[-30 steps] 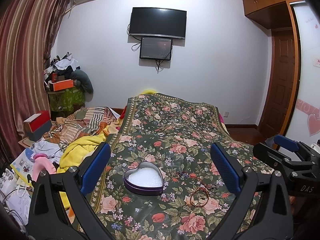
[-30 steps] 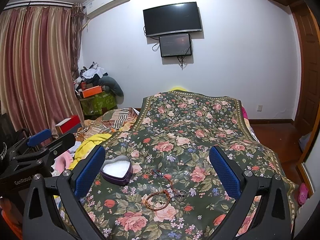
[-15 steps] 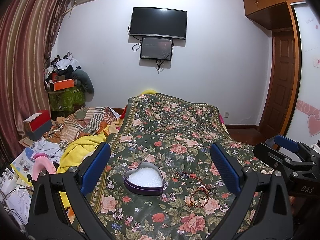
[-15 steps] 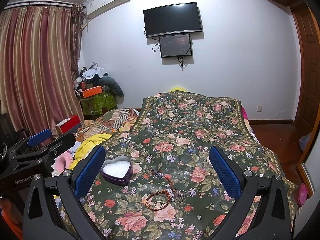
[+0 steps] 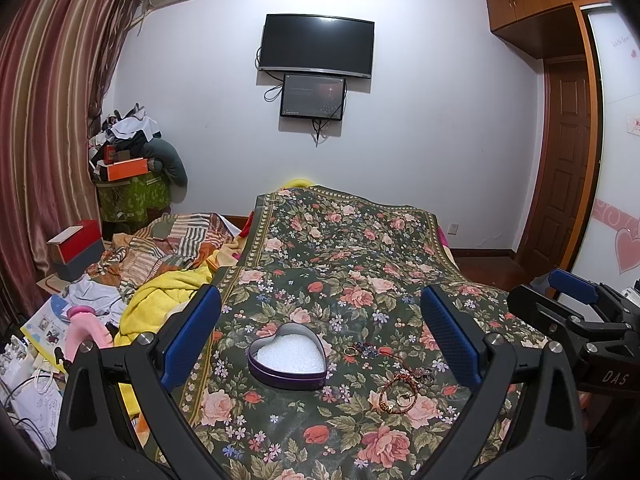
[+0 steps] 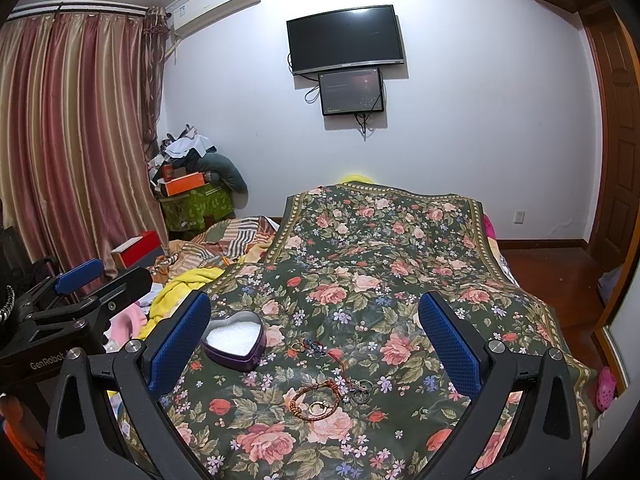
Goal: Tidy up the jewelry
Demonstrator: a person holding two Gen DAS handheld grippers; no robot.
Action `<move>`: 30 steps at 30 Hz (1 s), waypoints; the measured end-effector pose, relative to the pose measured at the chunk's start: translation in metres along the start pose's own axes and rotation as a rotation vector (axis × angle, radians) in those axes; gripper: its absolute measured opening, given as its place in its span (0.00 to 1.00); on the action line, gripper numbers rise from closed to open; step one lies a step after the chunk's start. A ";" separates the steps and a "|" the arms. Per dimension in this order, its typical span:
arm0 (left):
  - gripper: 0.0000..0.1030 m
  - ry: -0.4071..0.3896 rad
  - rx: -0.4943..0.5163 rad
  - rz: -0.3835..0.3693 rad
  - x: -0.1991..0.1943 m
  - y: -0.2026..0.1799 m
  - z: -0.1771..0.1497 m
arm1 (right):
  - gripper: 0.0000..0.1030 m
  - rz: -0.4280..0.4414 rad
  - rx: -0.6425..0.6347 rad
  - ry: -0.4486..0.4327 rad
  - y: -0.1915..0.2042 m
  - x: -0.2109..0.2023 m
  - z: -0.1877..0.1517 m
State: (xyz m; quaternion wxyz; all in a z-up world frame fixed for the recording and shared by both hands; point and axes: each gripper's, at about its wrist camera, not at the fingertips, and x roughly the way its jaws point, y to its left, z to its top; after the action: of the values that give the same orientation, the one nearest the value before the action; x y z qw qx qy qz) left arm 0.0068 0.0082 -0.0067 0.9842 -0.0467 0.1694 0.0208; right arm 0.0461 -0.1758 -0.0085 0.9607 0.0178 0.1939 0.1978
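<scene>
Bedroom, white walls. Bed point(image 5: 360, 264) under dark floral cover fills middle. Heart-shaped tin point(image 5: 287, 356), purple wall, white lining, sits on cover near foot. Jewelry just right of tin: dark beaded piece point(image 5: 362, 350), red-brown bracelet point(image 6: 316, 398) with gold ring inside its loop, small silver rings point(image 6: 362, 392) beside it. Left gripper point(image 5: 320, 340) jaws wide apart, nothing between. Right gripper point(image 6: 314, 344) jaws likewise spread, nothing held. TV point(image 5: 316, 46) on far wall, smaller screen point(image 5: 313, 97) below. Striped curtain point(image 6: 72, 128) left; yellow blanket point(image 5: 160, 296) beside bed.
</scene>
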 end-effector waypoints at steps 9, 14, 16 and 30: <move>0.97 0.000 0.000 0.000 0.000 0.000 0.000 | 1.00 0.000 0.000 0.001 0.000 0.000 0.001; 0.97 0.000 0.000 0.000 0.000 0.000 0.000 | 1.00 0.000 0.000 0.001 0.000 0.000 0.000; 0.97 0.001 0.000 0.000 0.000 0.000 0.000 | 1.00 0.000 0.000 0.001 0.000 -0.001 0.001; 0.97 0.045 0.010 0.010 0.014 -0.002 -0.008 | 1.00 -0.022 0.004 0.042 -0.011 0.007 -0.007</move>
State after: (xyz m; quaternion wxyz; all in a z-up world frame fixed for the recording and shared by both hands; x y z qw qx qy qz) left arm 0.0174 0.0058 -0.0182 0.9803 -0.0414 0.1918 0.0238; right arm 0.0538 -0.1837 -0.0190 0.9585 0.0133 0.2147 0.1871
